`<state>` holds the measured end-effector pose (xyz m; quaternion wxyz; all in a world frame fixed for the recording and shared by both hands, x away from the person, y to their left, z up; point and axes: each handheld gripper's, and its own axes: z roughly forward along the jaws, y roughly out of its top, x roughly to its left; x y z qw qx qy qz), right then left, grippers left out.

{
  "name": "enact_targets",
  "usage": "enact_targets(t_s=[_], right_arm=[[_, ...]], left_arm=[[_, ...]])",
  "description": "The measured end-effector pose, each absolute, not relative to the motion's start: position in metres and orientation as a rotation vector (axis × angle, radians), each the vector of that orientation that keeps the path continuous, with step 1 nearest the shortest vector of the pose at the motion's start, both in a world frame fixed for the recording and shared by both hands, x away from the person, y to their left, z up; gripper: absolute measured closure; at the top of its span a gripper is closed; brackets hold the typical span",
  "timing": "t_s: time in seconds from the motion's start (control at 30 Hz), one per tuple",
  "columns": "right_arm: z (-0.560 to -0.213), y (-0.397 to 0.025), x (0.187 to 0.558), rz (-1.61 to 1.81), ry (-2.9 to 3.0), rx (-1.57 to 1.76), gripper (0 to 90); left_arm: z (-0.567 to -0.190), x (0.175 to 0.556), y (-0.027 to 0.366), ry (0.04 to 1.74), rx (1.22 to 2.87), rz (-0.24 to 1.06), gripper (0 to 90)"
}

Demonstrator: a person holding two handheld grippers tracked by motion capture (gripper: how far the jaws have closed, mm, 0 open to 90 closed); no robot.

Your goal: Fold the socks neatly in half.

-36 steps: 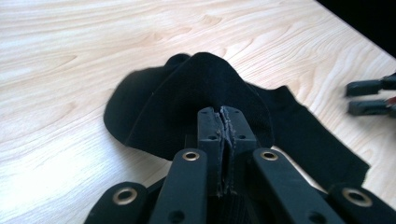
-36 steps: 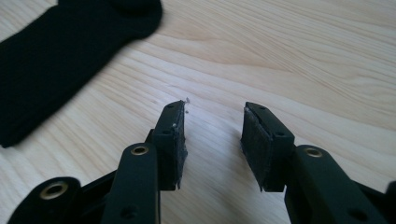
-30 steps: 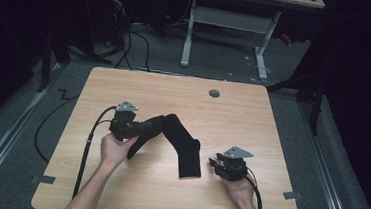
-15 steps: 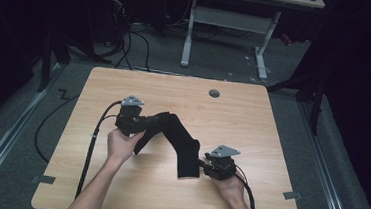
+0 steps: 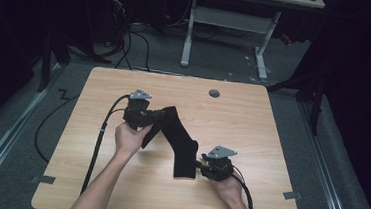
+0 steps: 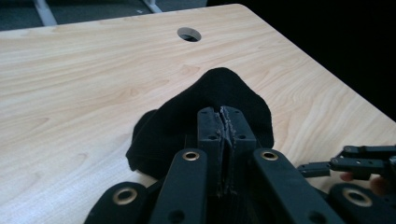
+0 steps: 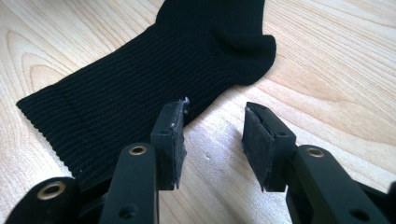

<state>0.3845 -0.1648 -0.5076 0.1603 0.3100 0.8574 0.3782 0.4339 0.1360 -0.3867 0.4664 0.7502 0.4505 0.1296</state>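
Sock (image 5: 178, 141) lies on the bench (image 5: 271, 141) between my two hands, bent into an upside-down V. I have its toe end pinched in my left tool (image 6: 225, 126), whose jaws are closed tight on the black fabric and lift it a little off the wood. My right tool (image 7: 212, 140) sits at the cuff end with its jaws parted and nothing between them; one pad rests right at the ribbed edge, the other over bare bench.

To do this step well, I judge I should slide the right tool sideways so the cuff edge sits between both pads, keep the lower jaw flat to the wood so it slips under the cloth, then close before lifting. The left hold should stay firm so the sock does not drag.

From the high view, the leg's long axis runs from the peak of the bend down and right toward my right hand, cuff nearest me. The foot part slopes back left toward the left tool.
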Motion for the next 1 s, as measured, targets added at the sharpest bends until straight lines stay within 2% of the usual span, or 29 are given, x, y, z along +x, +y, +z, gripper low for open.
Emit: enact_targets(t_s=[0.4,1.0], right_arm=[[-0.508,-0.163,0.385,1.094,2.454,0.869,58.9],[-0.508,-0.163,0.385,1.093,2.455,0.869,58.8]], left_arm=[[-0.387,0.444,0.126,1.129,1.83,0.35,87.1],[-0.423,0.436,0.097,1.119,1.892,0.252,86.7]])
